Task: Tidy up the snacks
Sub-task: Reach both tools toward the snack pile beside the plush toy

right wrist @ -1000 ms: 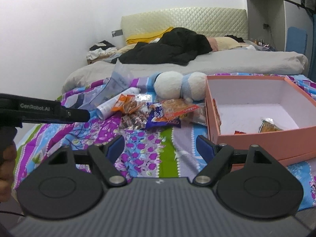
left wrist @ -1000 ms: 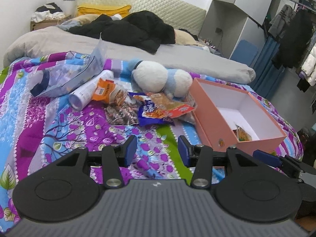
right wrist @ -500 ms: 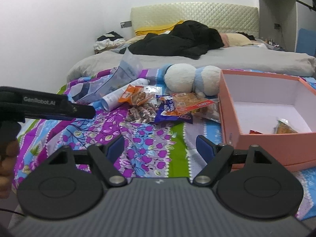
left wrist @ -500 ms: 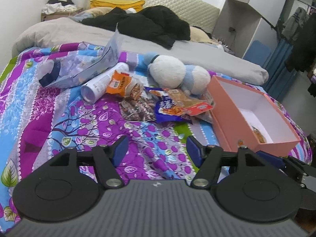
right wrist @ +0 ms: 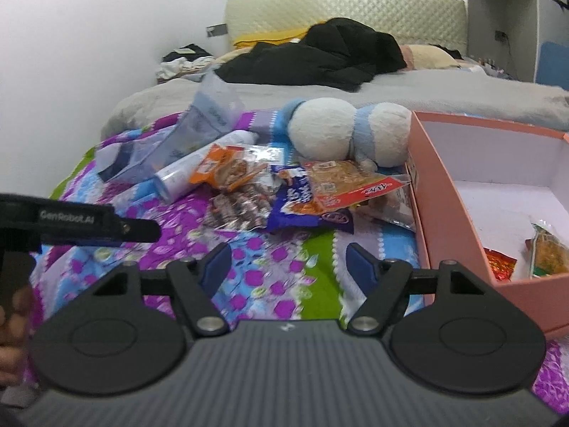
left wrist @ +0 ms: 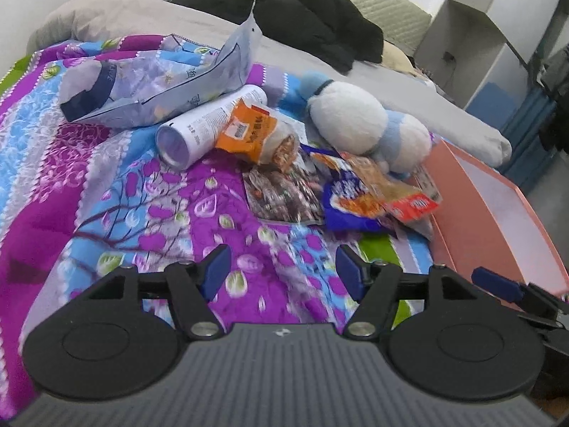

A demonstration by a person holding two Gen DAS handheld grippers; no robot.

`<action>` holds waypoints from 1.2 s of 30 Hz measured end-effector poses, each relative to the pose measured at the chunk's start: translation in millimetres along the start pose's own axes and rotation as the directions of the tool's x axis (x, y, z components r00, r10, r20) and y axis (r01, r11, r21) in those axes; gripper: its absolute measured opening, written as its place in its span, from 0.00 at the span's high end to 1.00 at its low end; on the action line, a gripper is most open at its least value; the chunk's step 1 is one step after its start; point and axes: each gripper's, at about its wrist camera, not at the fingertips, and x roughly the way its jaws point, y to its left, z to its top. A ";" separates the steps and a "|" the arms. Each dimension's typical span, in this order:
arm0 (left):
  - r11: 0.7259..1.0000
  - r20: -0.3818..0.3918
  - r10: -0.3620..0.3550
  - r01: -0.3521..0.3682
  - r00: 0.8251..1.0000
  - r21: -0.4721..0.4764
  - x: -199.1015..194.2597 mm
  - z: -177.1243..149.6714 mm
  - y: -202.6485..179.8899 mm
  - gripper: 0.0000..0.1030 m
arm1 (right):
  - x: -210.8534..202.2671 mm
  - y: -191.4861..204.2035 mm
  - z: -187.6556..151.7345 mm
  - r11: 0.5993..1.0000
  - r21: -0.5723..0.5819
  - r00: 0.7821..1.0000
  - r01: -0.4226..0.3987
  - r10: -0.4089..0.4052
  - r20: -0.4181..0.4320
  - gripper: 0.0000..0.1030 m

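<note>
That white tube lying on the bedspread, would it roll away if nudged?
Probably: the white tube is round and lies on its side, though the soft bedspread and the orange packet leaning on it may check it. It looks rigid, unlike the crinkly bags.

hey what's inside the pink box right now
The pink box holds two snack packets in its near corner: an orange-yellow one and a small red one. The near wall hides whatever lies right behind it.

Bare patterned bedspread (left wrist: 149,213) lies open ahead of both grippers, then the snack pile (left wrist: 320,192), plush toy (left wrist: 355,124) behind, pink box wall (right wrist: 444,213) blocking the right.
</note>
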 end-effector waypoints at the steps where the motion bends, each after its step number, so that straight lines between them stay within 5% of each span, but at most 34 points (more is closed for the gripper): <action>1: 1.000 0.013 -0.003 0.003 1.000 -0.003 7.3 3.5 1.1 0.32 | 6.4 -2.4 2.2 1.000 0.012 1.000 0.000 0.000 -0.003 0.29; 19: 0.974 0.042 -0.021 0.030 0.999 -0.225 137.6 56.3 15.8 0.32 | 96.4 -44.0 31.5 0.964 0.255 0.997 0.070 -0.061 -0.046 0.32; 27: 0.928 0.065 -0.002 0.027 0.998 -0.371 166.3 64.1 34.0 0.32 | 118.5 -55.6 37.6 0.947 0.318 0.998 0.052 -0.037 -0.053 0.36; 31: 0.914 0.089 0.006 0.030 0.996 -0.404 172.9 68.6 36.3 0.32 | 127.6 -62.5 39.5 0.933 0.356 0.997 0.052 -0.029 -0.069 0.54; 33: 0.913 0.104 0.010 0.033 0.995 -0.407 174.5 70.8 35.9 0.33 | 129.2 -64.2 40.1 0.930 0.364 0.997 0.054 -0.028 -0.076 0.77; 34: 0.912 0.106 0.010 0.034 0.994 -0.409 175.9 71.9 35.6 0.34 | 129.0 -64.4 40.3 0.929 0.365 0.997 0.056 -0.029 -0.078 0.80; 36: 0.916 0.110 -0.009 0.052 0.994 -0.398 178.9 73.5 34.1 0.48 | 127.1 -64.2 39.8 0.931 0.361 0.996 0.057 -0.030 -0.079 0.88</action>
